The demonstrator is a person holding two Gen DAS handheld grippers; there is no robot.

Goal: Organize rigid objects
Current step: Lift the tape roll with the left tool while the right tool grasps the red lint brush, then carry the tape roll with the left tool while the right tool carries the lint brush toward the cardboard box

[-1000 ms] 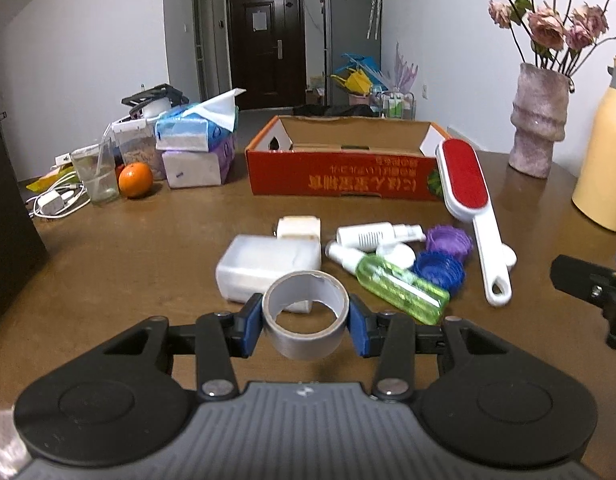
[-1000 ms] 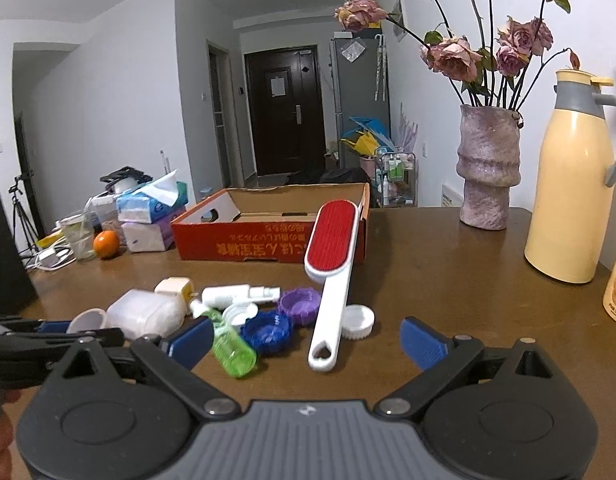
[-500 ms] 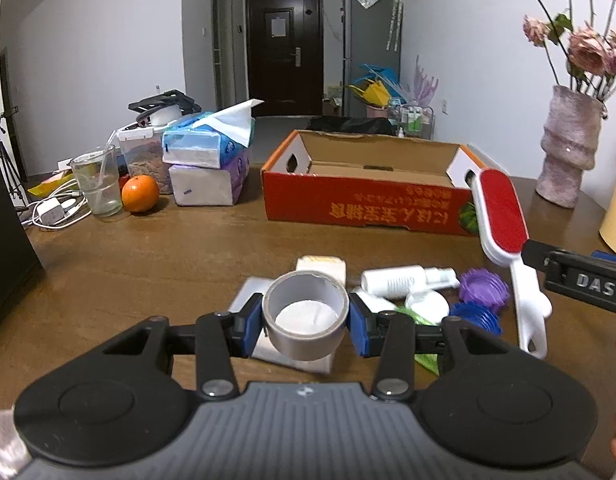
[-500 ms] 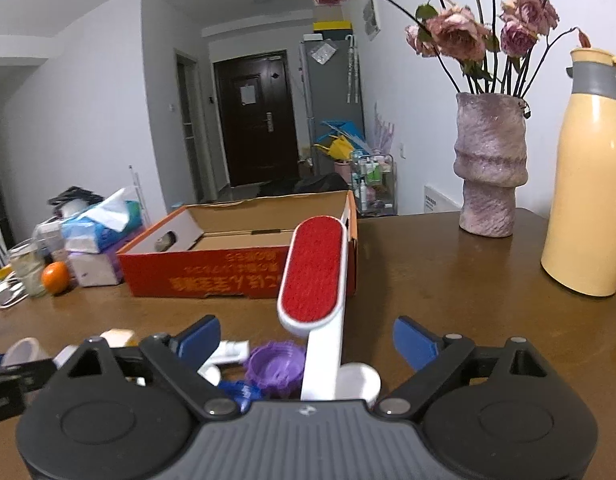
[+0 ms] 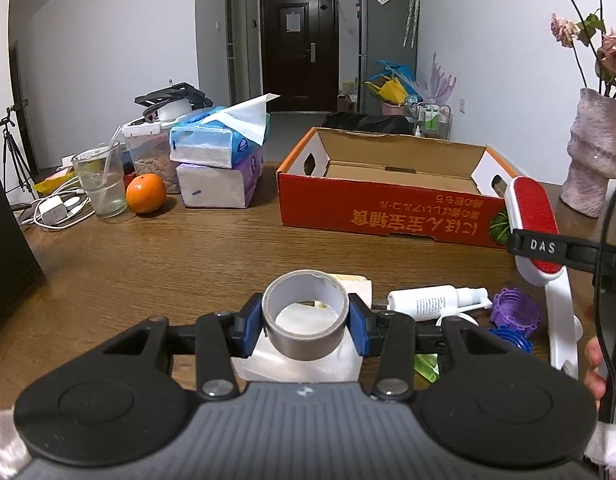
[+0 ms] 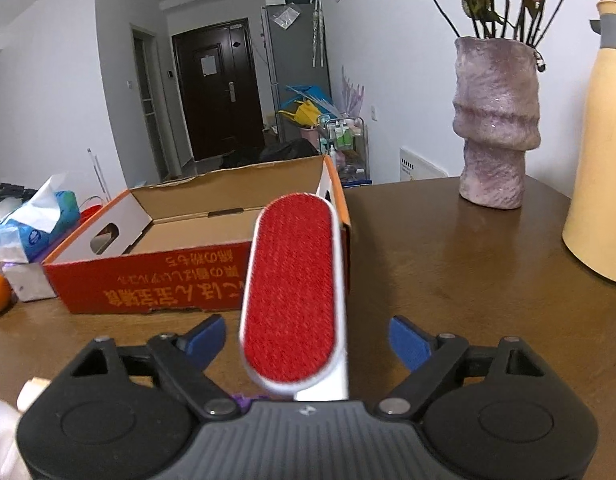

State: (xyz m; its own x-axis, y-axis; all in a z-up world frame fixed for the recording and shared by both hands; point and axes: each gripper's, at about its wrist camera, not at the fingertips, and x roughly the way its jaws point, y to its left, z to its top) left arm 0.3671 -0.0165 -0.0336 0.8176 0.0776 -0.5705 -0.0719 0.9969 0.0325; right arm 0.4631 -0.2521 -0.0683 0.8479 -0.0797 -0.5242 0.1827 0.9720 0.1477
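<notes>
My left gripper (image 5: 305, 320) is shut on a grey tape roll (image 5: 303, 346), held above a white box (image 5: 267, 364) on the wooden table. My right gripper (image 6: 305, 340) straddles the red pad of a white lint brush (image 6: 291, 280). Its jaws are closing, with gaps on both sides of the brush. The brush head leans on the corner of the open red cardboard box (image 6: 147, 280). In the left wrist view the brush (image 5: 532, 208) and a finger of the right gripper (image 5: 548, 246) show at the right. The cardboard box (image 5: 388, 216) is ahead.
A white spray bottle (image 5: 432, 302), purple cap (image 5: 514, 312), blue cap (image 5: 508, 338) and green bottle (image 5: 426, 364) lie near the brush handle. Tissue packs (image 5: 219, 160), an orange (image 5: 145, 193) and a glass (image 5: 101, 184) stand far left. A vase (image 6: 496, 132) and yellow flask (image 6: 600, 160) stand right.
Both grippers have moved forward toward the cardboard box. The right gripper came up over the lint brush and its jaws have narrowed around it. The left still holds the tape roll.
</notes>
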